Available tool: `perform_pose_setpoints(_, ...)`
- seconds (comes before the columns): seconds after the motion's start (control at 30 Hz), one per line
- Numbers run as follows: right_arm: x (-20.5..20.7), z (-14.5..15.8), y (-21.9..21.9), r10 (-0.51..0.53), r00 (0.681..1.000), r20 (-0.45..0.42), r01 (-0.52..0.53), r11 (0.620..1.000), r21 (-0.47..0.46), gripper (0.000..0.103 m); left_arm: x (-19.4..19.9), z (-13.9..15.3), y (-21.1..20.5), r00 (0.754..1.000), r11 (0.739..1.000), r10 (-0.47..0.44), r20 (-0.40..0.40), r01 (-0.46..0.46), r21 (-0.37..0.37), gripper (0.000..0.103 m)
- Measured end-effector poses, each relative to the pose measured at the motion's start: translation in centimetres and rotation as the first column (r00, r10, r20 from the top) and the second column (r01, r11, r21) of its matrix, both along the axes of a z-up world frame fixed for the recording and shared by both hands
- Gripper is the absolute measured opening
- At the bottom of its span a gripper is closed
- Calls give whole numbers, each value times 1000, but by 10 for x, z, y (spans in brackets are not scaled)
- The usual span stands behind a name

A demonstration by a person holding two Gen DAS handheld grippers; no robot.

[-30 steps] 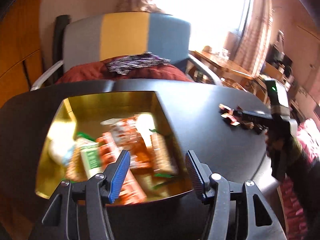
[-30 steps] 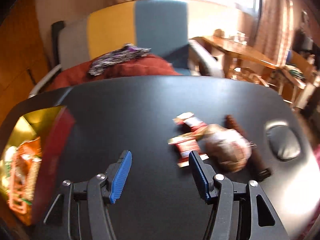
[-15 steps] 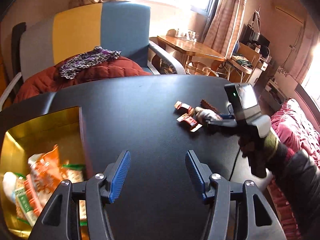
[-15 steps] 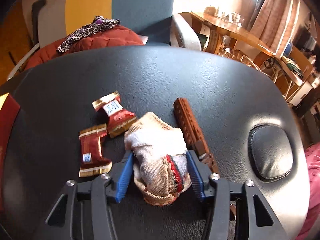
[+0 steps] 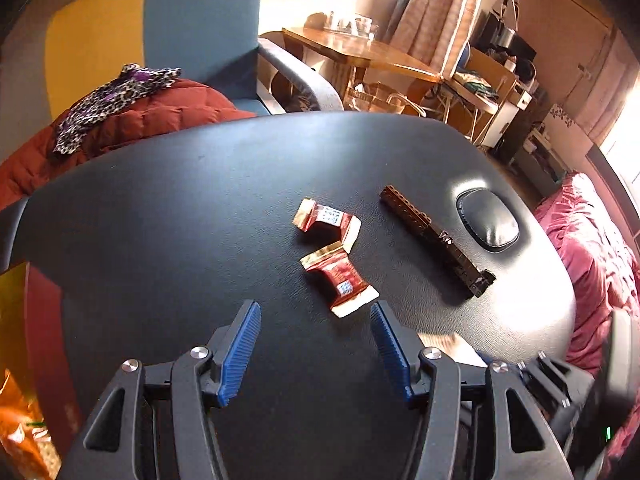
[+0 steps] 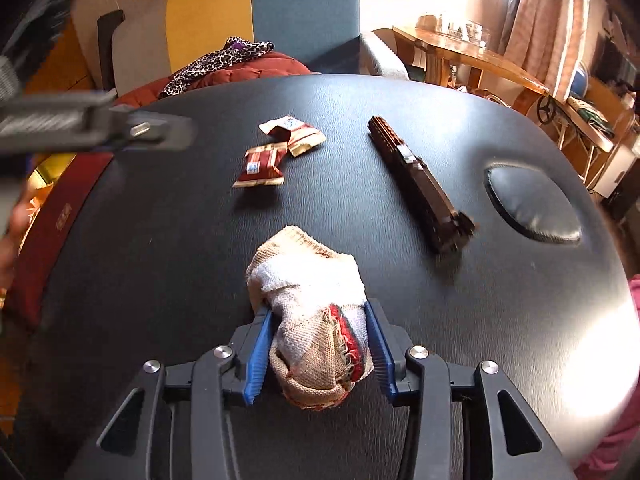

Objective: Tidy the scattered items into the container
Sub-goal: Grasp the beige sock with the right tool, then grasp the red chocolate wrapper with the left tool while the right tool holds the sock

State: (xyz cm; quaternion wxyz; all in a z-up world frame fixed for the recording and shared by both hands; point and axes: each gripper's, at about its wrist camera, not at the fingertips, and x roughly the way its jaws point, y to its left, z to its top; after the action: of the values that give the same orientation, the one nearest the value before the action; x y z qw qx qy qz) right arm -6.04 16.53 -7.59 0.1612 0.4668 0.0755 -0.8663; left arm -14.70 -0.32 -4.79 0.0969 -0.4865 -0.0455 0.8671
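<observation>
My right gripper (image 6: 318,312) is shut on a rolled beige-and-white sock (image 6: 308,268), its blue pads pressing both sides. It holds the sock over the black table (image 6: 400,320). Two red-and-gold snack wrappers (image 6: 260,164) (image 6: 296,134) and a long brown bar (image 6: 420,184) lie beyond it. My left gripper (image 5: 316,312) is open, with nothing between its fingers. It sits just short of the nearer wrapper (image 5: 340,280); the other wrapper (image 5: 326,220) and the bar (image 5: 436,240) lie farther off. The container (image 5: 36,320), red outside and gold inside, stands at the left edge with snack packs (image 5: 20,432) in it.
An oval padded dent (image 6: 532,204) is in the table at the right. Behind the table stands a blue-and-yellow armchair (image 5: 200,40) with a red quilt (image 5: 140,120). A pink cover (image 5: 592,248) lies off the right edge. The left gripper (image 6: 176,134) shows blurred at upper left in the right wrist view.
My left gripper swung right from above the container to the wrappers, staying open. My right gripper closed on the sock and drew it back from the wrappers and bar.
</observation>
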Motion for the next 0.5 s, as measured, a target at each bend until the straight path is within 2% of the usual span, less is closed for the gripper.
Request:
perform_pose_setpoints(0.13, 14, -3, 6, -11, 1000, -14, 11, 1000, -4, 49, -19, -12, 14, 1000, 1000, -14, 27, 14, -17, 58)
perform_pose_setpoints(0.23, 13, -6, 13, -32, 999, 0, 32, 999, -35, 56, -31, -20, 22, 999, 999, -19, 44, 20, -43, 58)
perform_pose_setpoints(0.43, 15, -9, 19, -46, 999, -5, 46, 995, -92, 59, -47, -37, 33, 997, 994, -22, 69, 29, -104, 58)
perform_pose_setpoints(0.5, 15, -9, 20, -47, 999, -8, 46, 994, -101, 59, -48, -43, 31, 997, 993, -11, 76, 20, -119, 55)
